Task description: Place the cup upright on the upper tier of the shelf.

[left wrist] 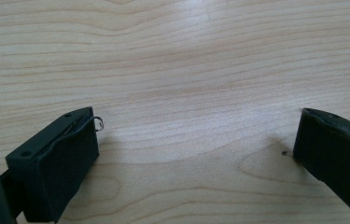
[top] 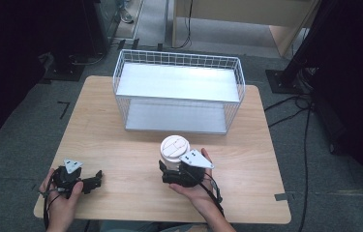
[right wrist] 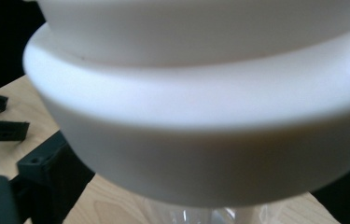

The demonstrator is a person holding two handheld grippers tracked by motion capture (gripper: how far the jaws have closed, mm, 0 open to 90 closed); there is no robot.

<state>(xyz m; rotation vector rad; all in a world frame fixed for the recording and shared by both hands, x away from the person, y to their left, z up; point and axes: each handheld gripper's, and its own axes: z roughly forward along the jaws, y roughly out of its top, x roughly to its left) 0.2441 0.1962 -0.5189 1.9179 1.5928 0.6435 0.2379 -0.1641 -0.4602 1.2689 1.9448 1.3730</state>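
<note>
While the spread left gripper (top: pixel 92 182) is idling well apart, the right gripper (top: pixel 170 170) is straddling the upright clear plastic cup with a white lid (top: pixel 174 148), its jaws not visibly pressing yet.

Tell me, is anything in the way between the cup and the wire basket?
No, nothing visible. The cup with its white lid stands on the table between the jaws of the right claw, and only bare wood lies between it and the open front of the wire basket. The left claw is off to the side.
</note>
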